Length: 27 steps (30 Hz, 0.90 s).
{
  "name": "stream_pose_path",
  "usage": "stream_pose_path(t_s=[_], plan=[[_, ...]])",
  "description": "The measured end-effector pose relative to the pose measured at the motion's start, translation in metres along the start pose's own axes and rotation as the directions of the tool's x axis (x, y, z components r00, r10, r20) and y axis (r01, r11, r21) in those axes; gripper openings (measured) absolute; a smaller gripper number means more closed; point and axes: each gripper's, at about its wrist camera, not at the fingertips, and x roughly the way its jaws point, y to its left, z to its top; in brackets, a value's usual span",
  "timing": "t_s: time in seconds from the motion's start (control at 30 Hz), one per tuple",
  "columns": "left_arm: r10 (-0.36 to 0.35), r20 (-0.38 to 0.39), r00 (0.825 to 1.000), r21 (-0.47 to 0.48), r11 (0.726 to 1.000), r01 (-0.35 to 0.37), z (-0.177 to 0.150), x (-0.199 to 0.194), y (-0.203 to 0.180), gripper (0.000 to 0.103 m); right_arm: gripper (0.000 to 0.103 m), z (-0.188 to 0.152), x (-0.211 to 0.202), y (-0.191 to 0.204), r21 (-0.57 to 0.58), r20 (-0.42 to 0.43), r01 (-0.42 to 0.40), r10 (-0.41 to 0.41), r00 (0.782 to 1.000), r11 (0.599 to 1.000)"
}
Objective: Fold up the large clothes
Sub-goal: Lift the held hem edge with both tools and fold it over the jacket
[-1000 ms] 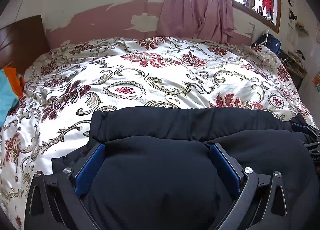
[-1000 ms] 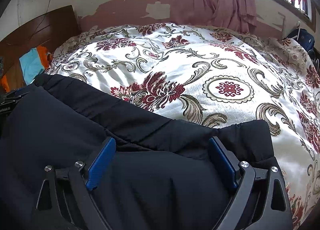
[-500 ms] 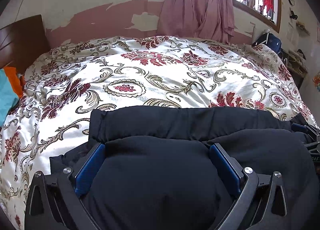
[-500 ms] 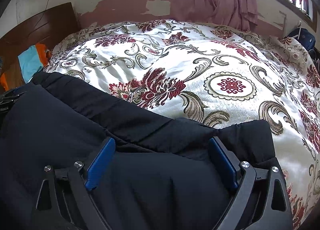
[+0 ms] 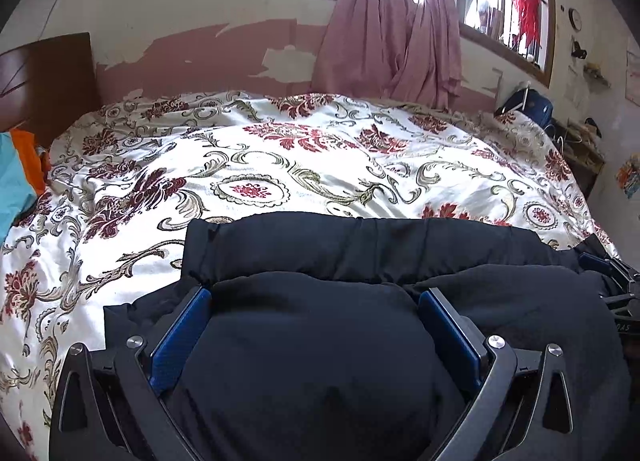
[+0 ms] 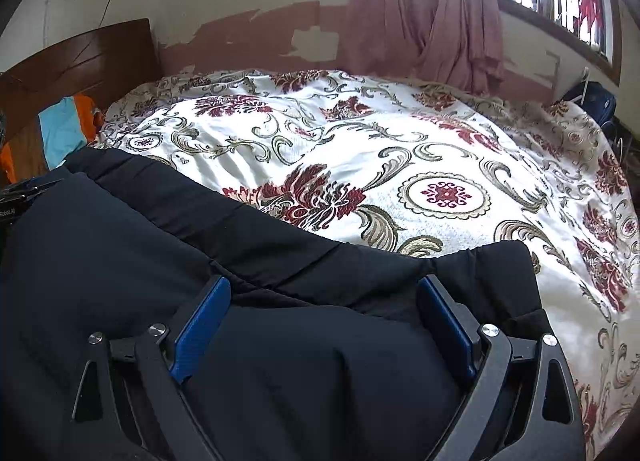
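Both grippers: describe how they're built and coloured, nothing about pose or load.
The left gripper and right gripper match: black angular frames with triangular cutouts, silver round bolt heads at the joints, and flat blue textured pads lining each finger's inner face. No cables or sleeves show. The left gripper carries small white lettering, only partly readable.

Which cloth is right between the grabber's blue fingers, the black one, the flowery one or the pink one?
The black garment. The flowery bedspread lies beyond it, and the pink curtain hangs at the window.
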Motion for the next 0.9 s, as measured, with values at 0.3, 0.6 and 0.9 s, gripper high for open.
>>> stream_pose_path(t_s=[0.3,0.6,0.9], plan=[[-0.048,0.077,0.996,-0.14,0.988,0.059,0.007,-0.051,0.029,0.103,0.092,-0.002,-0.042,-0.006,0.018,0.151,-0.001,-0.002,0.989,1.0],[-0.045,0.039,0.998,-0.201,0.978,0.052,-0.01,-0.083,0.08,0.103,0.094,-0.017,-0.111,-0.042,0.183,0.291,0.042,-0.095,0.952,0.982],[-0.12,-0.116,0.986,-0.228,0.969,0.092,-0.04,-0.065,0.09,0.103,0.094,-0.047,-0.123,-0.079,0.243,0.195,0.0,-0.049,0.98,0.97]])
